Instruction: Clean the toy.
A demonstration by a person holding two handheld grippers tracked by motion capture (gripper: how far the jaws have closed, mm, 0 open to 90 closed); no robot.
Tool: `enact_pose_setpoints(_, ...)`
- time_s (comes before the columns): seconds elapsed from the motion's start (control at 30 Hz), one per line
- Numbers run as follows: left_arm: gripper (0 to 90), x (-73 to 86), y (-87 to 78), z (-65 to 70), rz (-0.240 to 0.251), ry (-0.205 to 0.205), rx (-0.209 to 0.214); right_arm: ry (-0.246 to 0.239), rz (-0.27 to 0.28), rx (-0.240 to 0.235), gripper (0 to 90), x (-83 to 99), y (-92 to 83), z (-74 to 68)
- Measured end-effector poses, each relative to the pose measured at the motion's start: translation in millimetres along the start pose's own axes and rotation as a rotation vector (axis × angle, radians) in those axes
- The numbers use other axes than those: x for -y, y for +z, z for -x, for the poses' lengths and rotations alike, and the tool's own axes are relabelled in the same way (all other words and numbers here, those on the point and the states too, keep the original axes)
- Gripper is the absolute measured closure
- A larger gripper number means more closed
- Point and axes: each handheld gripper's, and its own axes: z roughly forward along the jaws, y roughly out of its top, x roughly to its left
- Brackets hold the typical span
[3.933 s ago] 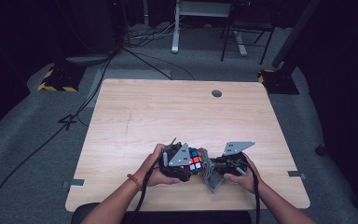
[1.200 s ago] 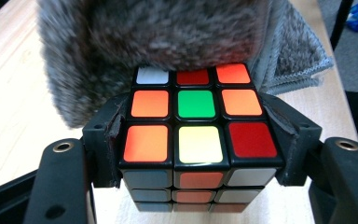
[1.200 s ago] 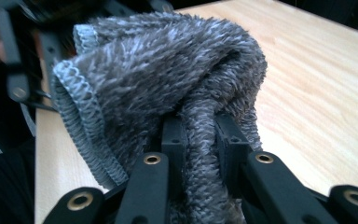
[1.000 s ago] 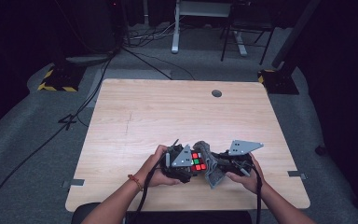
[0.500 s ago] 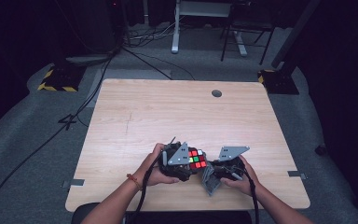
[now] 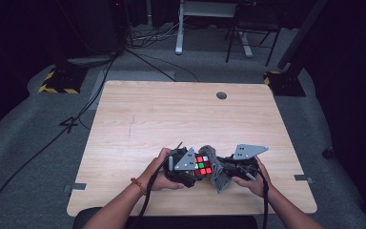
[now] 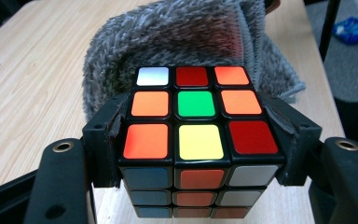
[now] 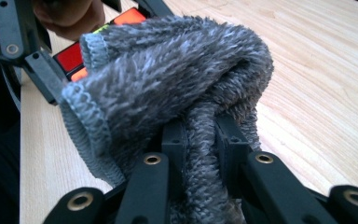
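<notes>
Both grippers sat low in the high view, just below the middle of the frame, near the front edge of the wooden table (image 6: 171,114). Seen there, the left gripper (image 6: 190,167) was clamped on a puzzle cube (image 6: 202,165), whose top face showed red, green and white squares. Just right of the cube, touching it, hung a grey cloth (image 6: 218,171), and the right gripper (image 6: 226,168) was pinched shut on that cloth. A hand wrapped each gripper from below, with forearms coming in at the bottom edge. A small round hole cover (image 6: 221,95) lay in the table's upper right part, well apart from the work.

In the left gripper view, the cube filled the centre, with the black jaws pressed against its left and right sides. Its top face read white, red and orange along the far row, orange, green and orange in the middle, and orange, yellow and red nearest the camera. The cloth rose directly behind the cube, in the upper middle of the frame, draped against the cube's far edge. The tabletop stretched away at the left.

In the right gripper view, the jaws met at the lower centre, closed tight on a twisted fold of the cloth, which bulged across the middle of the frame. Behind it, at the upper left, red and orange squares of the cube peeked out, with part of the other gripper's frame beside them.
</notes>
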Motion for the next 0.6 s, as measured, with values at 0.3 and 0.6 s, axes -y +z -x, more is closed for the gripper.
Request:
enact_pose_setpoints(0.3,33.3,-1.7,-4.5,-0.2,0.014,0.004,-0.013,0.013,-0.120,-0.048,77.1,11.3,25.6,-5.0)
enact_pose_setpoints(0.6,33.2,2.8,-9.2,-8.8,0.022,-0.033,-0.062,0.003,-0.151,-0.040,76.8,14.0,18.8,-1.6)
